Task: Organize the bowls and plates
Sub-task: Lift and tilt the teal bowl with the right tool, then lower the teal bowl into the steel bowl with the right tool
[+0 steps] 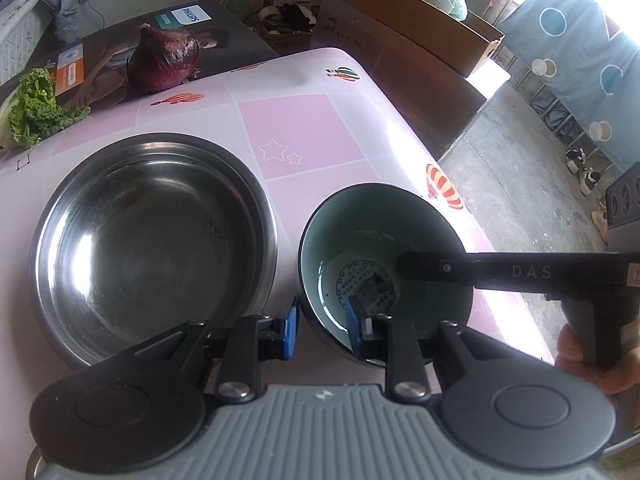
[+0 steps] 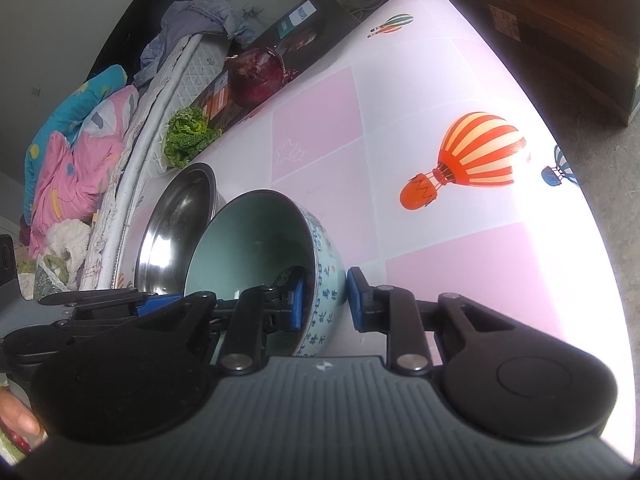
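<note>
A pale green ceramic bowl [image 1: 384, 248] with blue characters on its outside [image 2: 256, 248] stands on the pink table beside a larger steel bowl [image 1: 152, 240], which also shows in the right wrist view [image 2: 176, 224]. My left gripper [image 1: 320, 330] straddles the ceramic bowl's near rim, one blue pad inside and one outside, with a gap showing. My right gripper [image 2: 323, 300] straddles the opposite rim, its pads apart on either side of the wall. The right gripper's finger reaches into the bowl in the left wrist view [image 1: 436, 270].
A red cabbage [image 1: 164, 58] and green lettuce [image 1: 36, 110] lie by a Philips box [image 1: 120, 52] at the table's far side. The table edge [image 1: 460, 184] drops to the floor on the right. Bedding [image 2: 80, 140] lies beyond the left side.
</note>
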{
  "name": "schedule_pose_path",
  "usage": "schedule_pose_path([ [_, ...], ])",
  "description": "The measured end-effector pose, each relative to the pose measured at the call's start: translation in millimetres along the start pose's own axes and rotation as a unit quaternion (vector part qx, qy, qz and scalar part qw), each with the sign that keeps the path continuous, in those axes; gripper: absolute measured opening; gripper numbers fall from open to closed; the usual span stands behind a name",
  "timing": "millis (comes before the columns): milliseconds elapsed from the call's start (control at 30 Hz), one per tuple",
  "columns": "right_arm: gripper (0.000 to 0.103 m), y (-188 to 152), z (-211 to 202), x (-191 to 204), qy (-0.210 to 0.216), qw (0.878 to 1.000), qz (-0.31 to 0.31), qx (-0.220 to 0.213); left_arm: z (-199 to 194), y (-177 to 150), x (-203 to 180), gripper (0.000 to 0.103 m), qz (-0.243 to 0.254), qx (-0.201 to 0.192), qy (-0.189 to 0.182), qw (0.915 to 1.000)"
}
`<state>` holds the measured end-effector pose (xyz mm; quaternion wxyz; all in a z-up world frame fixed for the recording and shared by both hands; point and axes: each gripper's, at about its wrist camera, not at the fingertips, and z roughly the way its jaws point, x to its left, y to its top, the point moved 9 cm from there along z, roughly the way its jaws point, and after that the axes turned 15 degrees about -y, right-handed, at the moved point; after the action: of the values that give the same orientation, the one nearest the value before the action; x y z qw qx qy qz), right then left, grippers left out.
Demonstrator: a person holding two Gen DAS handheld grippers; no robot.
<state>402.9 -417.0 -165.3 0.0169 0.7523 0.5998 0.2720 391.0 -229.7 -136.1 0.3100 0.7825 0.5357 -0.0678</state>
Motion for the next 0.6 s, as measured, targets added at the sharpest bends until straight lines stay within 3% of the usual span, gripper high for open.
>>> schedule_pose_path([
  [600,0.021,10,-39,14,-0.001,0.999,-0.012,-0.03,-32,4,-8,0.025,0.007,-0.03,-0.014,0.9994],
])
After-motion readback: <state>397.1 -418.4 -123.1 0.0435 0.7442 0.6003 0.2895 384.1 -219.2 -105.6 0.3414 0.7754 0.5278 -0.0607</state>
